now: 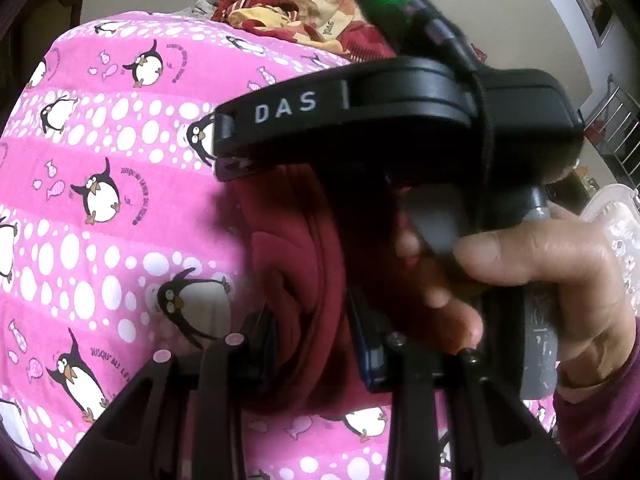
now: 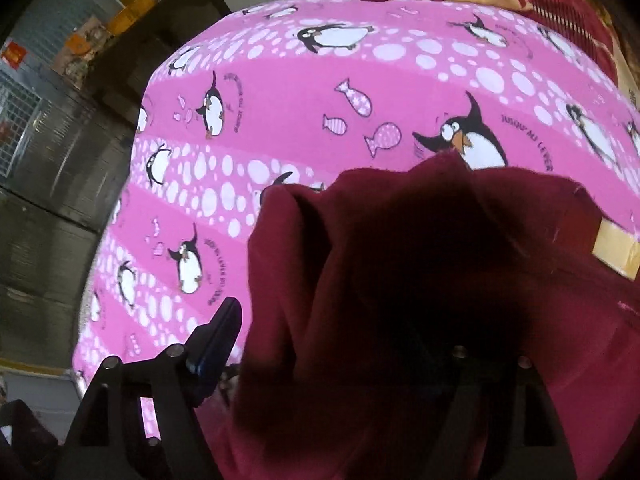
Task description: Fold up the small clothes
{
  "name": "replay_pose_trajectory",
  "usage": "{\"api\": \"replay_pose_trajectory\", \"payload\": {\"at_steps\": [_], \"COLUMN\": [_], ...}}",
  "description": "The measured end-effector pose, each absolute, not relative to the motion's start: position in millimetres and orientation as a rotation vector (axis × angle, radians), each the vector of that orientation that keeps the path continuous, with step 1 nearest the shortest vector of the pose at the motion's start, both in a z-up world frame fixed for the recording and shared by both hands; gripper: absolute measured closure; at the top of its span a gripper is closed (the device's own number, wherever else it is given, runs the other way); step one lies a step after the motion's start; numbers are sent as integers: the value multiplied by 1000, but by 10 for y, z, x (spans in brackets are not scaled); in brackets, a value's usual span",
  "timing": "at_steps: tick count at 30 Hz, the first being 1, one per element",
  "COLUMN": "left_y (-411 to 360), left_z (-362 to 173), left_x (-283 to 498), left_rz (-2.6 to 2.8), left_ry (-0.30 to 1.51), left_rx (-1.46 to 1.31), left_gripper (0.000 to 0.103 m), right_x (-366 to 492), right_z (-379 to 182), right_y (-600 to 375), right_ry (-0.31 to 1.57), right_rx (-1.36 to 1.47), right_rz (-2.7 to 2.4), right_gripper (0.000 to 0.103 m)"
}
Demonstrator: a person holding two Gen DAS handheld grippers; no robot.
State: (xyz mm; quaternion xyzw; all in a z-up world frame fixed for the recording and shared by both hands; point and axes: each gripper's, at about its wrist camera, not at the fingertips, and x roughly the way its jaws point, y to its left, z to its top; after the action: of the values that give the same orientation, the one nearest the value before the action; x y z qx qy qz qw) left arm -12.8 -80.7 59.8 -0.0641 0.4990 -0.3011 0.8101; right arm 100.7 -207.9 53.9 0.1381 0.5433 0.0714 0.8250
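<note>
Left gripper [image 1: 316, 340] fingers clamp maroon garment [image 2: 400, 280]; right gripper [image 2: 340, 344] fingers spread; pink bedsheet [image 2: 320, 120] bare beyond.

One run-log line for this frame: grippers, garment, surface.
left gripper: shut on maroon garment | right gripper: open, cloth draped between jaws | surface: pink penguin sheet | fold: unfinished

Both wrist cams close, facing bedsheet [image 1: 100, 240]

A dark maroon fleece garment [image 2: 400, 280], bunched into soft vertical folds [image 1: 304, 280], hangs crumpled close over the near part of the pink penguin-print sheet [image 2: 320, 100].
</note>
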Motion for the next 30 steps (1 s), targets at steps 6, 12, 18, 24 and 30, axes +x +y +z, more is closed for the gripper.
{"api": "replay_pose_trajectory", "payload": {"at_steps": [6, 12, 18, 24, 30], "left_y": [-822, -778, -845, -1028, -1340], "left_z": [579, 466, 441, 716, 1080], "left_x": [-162, -177, -195, -283, -411], "left_rz": [-635, -579, -608, -670, -772], "left_ry": [1067, 1090, 1142, 1126, 1089], "left_rx": [-123, -132, -138, -123, -127], "left_gripper": [68, 29, 64, 78, 78], "right_x": [818, 641, 540, 344, 43], "right_z": [629, 806, 855, 1020, 1296], "right_y": [-2269, -2355, -2491, -2680, -3122], "right_ry": [1091, 1049, 1033, 988, 923], "right_rx": [329, 339, 393, 405, 438], "right_rz": [170, 197, 210, 210, 181], "right_gripper": [66, 76, 76, 78, 78]}}
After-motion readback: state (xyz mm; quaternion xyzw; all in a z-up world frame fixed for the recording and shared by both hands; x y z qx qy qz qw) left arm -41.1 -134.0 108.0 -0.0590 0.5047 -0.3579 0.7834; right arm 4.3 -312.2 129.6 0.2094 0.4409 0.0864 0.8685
